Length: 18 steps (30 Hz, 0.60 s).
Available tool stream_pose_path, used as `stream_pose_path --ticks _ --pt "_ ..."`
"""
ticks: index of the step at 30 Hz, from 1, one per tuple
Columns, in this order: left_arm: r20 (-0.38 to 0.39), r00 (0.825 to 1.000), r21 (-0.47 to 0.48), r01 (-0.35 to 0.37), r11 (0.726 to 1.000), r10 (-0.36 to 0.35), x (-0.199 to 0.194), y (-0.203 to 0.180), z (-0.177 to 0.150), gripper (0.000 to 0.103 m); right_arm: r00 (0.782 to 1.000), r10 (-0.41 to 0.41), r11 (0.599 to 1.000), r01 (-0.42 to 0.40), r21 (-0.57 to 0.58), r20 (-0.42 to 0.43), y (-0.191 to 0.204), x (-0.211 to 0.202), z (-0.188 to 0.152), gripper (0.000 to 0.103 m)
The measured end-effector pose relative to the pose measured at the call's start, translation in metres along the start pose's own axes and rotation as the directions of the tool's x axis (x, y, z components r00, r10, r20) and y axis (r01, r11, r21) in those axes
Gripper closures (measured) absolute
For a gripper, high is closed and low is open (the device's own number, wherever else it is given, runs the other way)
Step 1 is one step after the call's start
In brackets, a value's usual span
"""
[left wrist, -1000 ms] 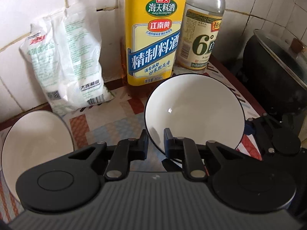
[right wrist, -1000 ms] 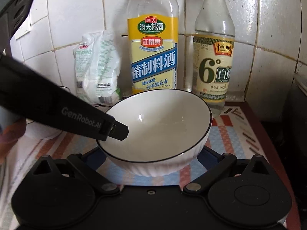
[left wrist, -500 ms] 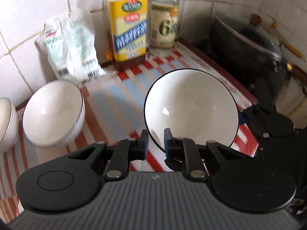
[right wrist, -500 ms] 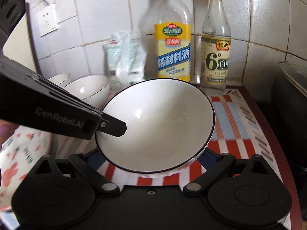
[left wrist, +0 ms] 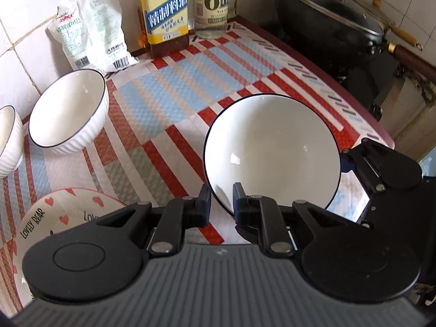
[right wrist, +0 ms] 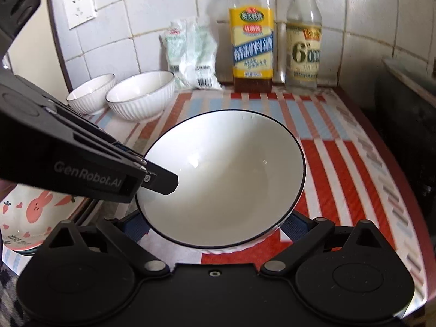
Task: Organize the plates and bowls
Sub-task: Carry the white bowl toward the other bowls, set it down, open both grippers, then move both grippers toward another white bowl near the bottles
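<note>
My left gripper is shut on the rim of a white bowl with a thin dark rim and holds it tilted above the striped mat. The right wrist view shows the same bowl with the left gripper's finger clamped on its left rim. My right gripper stands wide open around the bowl's base, its fingertips hidden under the bowl. Two more white ribbed bowls stand at the left by the wall. A heart-patterned plate lies at the lower left.
Two bottles and a white packet stand against the tiled wall. A dark lidded wok sits to the right past the counter edge. A rabbit-patterned dish lies at the left in the right wrist view.
Both grippers have pulled back from the wall with the bowl, away from the bottles. The two ribbed bowls and the patterned plates have come into view.
</note>
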<state>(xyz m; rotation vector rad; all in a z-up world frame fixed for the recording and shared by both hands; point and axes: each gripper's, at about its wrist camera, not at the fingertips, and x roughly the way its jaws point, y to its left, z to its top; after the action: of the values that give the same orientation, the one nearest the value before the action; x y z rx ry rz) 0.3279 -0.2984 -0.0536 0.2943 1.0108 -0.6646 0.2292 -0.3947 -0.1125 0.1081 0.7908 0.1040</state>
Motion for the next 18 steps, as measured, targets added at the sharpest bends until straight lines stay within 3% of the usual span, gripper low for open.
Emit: stream_pose_path --ticks 8,11,13,18 --pt "0.032 0.999 -0.038 0.035 0.999 -0.034 -0.002 0.009 -0.002 0.085 0.997 -0.073 0.997 0.074 -0.036 0.02 0.007 -0.002 -0.007 0.004" --pt "0.046 0.998 -0.014 0.046 0.999 -0.045 -0.014 0.009 -0.006 0.077 0.995 -0.095 0.994 0.096 -0.056 0.023 0.011 -0.011 -0.009 0.003" --pt "0.061 0.997 0.0 0.053 0.999 -0.053 -0.024 0.01 -0.01 0.062 0.995 -0.101 0.993 0.102 -0.06 0.025 0.012 -0.019 -0.009 0.003" --pt "0.081 0.994 0.023 0.07 0.997 -0.072 -0.053 0.018 -0.026 0.062 0.99 -0.128 0.988 0.132 -0.084 0.055 0.026 -0.046 -0.01 0.003"
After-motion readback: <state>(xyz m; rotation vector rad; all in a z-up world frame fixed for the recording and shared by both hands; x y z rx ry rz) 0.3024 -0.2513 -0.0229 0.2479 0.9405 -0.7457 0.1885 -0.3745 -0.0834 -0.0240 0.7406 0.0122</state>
